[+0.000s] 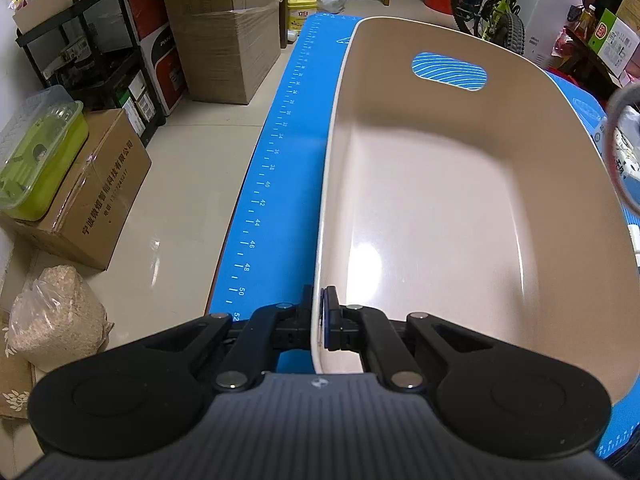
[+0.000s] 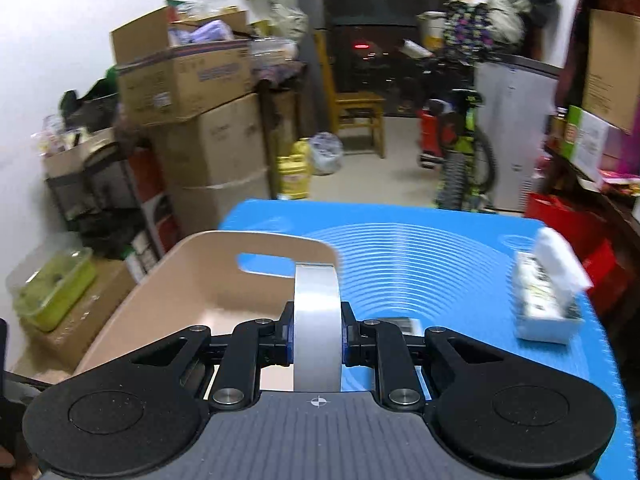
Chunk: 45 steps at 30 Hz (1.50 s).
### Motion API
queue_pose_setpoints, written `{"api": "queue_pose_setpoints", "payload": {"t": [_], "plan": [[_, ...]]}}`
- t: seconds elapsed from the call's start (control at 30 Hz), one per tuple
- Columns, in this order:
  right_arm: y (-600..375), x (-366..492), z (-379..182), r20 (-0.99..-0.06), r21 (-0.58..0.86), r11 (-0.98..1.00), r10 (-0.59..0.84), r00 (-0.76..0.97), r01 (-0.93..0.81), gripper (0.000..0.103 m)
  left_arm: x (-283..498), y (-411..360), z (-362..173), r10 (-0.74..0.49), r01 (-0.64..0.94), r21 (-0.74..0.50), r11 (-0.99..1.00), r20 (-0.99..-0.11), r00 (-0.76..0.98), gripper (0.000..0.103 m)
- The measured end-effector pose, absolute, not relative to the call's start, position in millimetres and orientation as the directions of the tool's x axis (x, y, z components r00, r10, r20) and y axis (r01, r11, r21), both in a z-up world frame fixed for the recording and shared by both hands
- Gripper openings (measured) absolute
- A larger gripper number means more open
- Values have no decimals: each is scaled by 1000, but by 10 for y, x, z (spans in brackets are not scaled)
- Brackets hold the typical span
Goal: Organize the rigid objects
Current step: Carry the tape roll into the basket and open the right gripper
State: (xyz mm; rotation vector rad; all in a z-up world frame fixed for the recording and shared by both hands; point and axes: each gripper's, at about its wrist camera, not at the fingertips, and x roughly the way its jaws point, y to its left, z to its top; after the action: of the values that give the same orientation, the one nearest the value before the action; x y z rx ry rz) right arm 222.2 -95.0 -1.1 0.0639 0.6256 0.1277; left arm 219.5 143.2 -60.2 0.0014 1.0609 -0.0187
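A beige plastic bin [image 1: 460,184] with a handle cut-out stands on the blue mat [image 1: 280,168]; its inside looks bare. My left gripper [image 1: 319,320] is shut on the bin's near-left wall. My right gripper [image 2: 318,332] is shut on a grey tape roll [image 2: 318,320], held upright above the bin's right rim [image 2: 224,272]. The roll shows blurred at the right edge of the left wrist view [image 1: 620,148].
A white box with printed sides [image 2: 548,296] lies on the mat [image 2: 440,256] to the right. A small dark item [image 2: 400,324] lies behind my right fingers. Cardboard boxes [image 1: 224,32], a black shelf [image 1: 92,60] and a bicycle [image 1: 496,8] stand on the floor around.
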Motion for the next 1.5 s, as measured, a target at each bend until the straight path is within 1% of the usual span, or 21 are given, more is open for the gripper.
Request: {"api": "queue_pose_setpoints", "payload": {"t": [0.13, 0.43, 0.63, 0.77, 0.87, 0.9, 0.93, 1.03, 1.27, 1.5], "plan": [[-701, 2327, -97, -602, 118, 983, 184, 777, -142, 30, 2195, 1425, -603, -10, 19, -1, 1000, -872, 489, 5], [-324, 2514, -421, -719, 116, 965, 244, 651, -234, 30, 2181, 1383, -611, -1, 23, 12, 1000, -871, 490, 5], [-108, 2604, -636, -795, 82, 956, 234, 559, -283, 29, 2178, 1369, -616, 3, 25, 18, 1000, -871, 491, 5], [-9, 2655, -787, -854, 57, 949, 207, 477, -310, 30, 2178, 1369, -616, 3, 24, 17, 1000, -871, 491, 6], [37, 2663, -864, -880, 40, 948, 183, 439, -315, 30, 2177, 1367, -617, 3, 25, 17, 1000, -872, 490, 6], [43, 2655, -874, -882, 37, 948, 179, 436, -315, 30, 2176, 1366, -617, 3, 24, 18, 1000, -872, 490, 6], [58, 2640, -875, -880, 35, 948, 180, 439, -317, 35, 2176, 1365, -617, 3, 24, 17, 1000, -871, 490, 6], [52, 2582, -795, -858, 31, 944, 194, 475, -329, 54, 2176, 1364, -617, 3, 24, 18, 1000, -871, 490, 6], [-140, 2419, -451, -784, 18, 946, 214, 582, -323, 62, 2178, 1360, -611, 6, 26, 22, 999, -871, 490, 6], [-701, 2292, -128, -700, 31, 973, 183, 691, -227, 67, 2170, 1356, -614, 2, 26, 17, 1000, -872, 490, 6]]}}
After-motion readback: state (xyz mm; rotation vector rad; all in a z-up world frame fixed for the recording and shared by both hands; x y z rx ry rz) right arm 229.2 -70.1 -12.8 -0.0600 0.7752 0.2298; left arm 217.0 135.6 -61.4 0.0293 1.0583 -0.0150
